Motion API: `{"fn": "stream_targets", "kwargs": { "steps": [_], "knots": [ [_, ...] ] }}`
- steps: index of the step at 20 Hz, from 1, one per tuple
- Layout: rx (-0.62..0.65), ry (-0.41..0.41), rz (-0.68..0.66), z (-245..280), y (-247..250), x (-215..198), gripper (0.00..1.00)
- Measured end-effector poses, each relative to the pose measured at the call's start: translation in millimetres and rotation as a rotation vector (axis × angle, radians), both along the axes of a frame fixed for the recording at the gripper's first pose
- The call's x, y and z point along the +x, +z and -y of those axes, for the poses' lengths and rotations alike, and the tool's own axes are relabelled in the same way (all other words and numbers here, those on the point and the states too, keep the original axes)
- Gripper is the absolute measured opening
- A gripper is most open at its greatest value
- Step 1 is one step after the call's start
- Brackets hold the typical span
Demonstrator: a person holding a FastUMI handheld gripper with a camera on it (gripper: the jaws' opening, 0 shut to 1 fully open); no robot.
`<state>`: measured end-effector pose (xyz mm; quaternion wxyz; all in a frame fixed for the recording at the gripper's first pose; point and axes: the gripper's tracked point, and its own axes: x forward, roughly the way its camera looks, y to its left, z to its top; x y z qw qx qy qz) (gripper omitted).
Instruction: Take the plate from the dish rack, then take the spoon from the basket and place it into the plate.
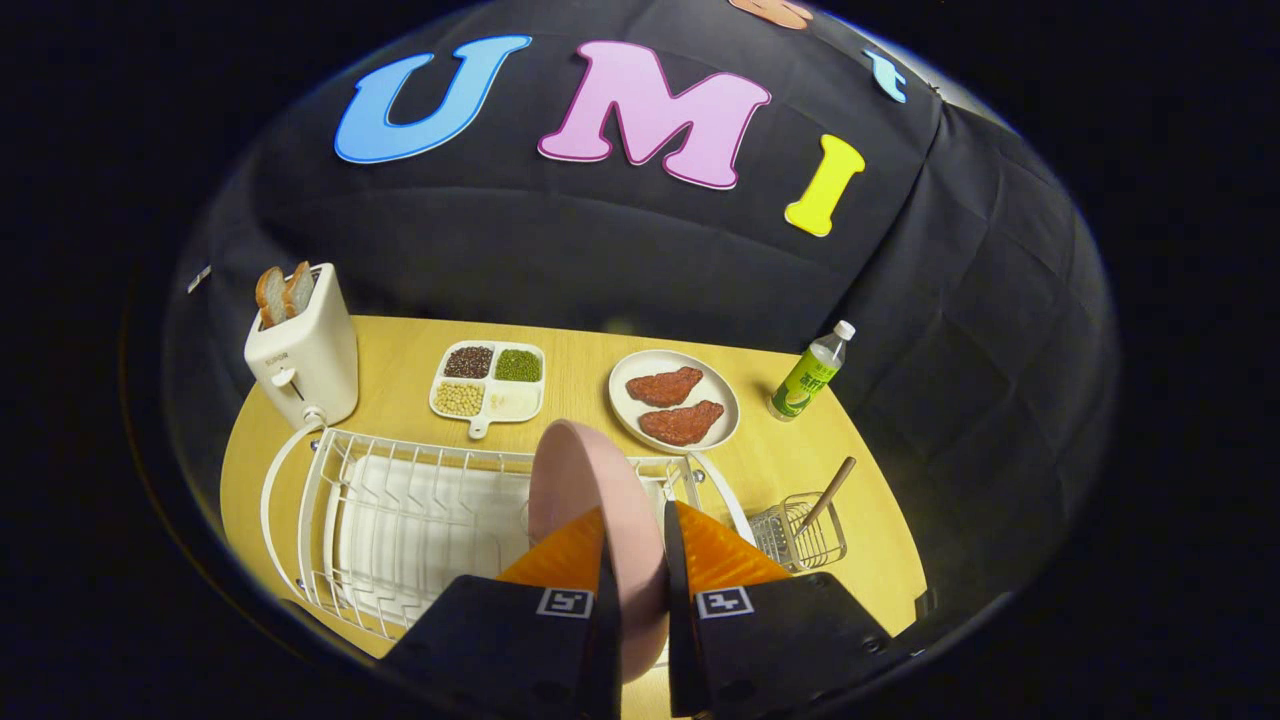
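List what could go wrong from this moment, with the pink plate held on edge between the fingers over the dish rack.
1. The gripper pinches the pink plate only near its rim, standing on edge; it may pivot or slip as it travels.
2. The plate's lower edge sits close to the dish rack wires and could catch on them.
3. The plate with meat and the wire basket holding the spoon lie just beyond; a wide swing could knock them.
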<state>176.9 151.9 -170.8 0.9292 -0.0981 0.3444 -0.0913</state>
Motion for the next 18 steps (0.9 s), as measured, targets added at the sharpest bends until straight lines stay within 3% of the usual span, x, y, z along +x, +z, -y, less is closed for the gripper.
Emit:
{"fn": "stream_targets", "kwargs": {
  "steps": [8, 18],
  "knots": [
    [0.100, -0.056, -0.005, 34.1, 12.3, -12.9, 0.23],
    [0.356, 0.002, -0.053, 78.1, 19.1, -84.3, 0.22]
  ]
}}
